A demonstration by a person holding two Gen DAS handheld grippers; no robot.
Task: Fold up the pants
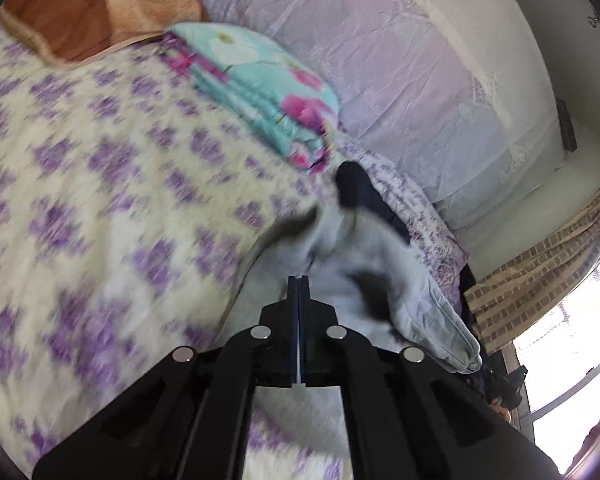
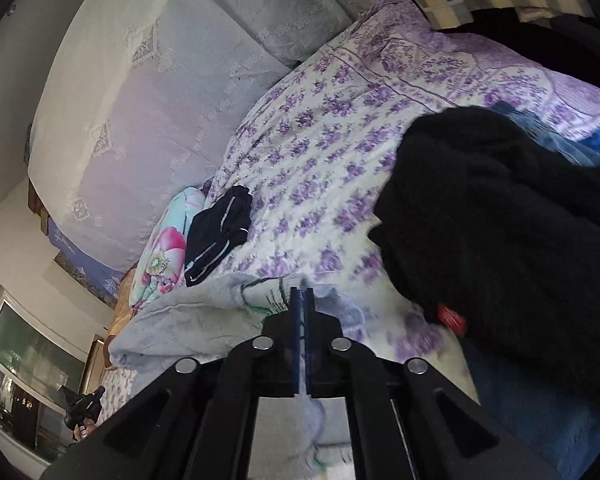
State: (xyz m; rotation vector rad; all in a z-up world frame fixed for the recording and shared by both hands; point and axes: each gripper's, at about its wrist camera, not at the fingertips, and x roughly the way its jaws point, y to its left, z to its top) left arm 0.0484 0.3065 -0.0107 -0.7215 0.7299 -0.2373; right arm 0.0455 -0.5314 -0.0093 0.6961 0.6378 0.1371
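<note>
Both tongs are pinched tight on cloth. The left tongs (image 1: 299, 278) have their jaws pressed together on a fold of the pale blue-grey pants (image 1: 384, 280), which bunch up just ahead of them and trail off toward the bed's far edge, one hemmed end (image 1: 466, 354) hanging near the checked curtain (image 1: 540, 264). The right tongs (image 2: 301, 290) are likewise clamped on the pants (image 2: 188, 316), at a part with printed lettering showing, and the rest of the garment spreads to the left of them across the floral bedspread (image 2: 320, 152).

Open bedspread (image 1: 80, 168) lies wide to the left of the left tongs. Beyond, a folded turquoise flowered quilt (image 1: 260, 92) sits against the lilac wall covering (image 1: 380, 60), with a brown pillow (image 1: 92, 16) farther along. A small dark garment (image 2: 218, 232) with pale trim lies just beside the quilt (image 2: 164, 248), near the pants but whether touching I cannot tell. On the right side a big black fleecy heap (image 2: 500, 220) crowds close, blue fabric (image 2: 560, 144) at its far edge, leaving a strip of bare bedspread between it and the pants.
</note>
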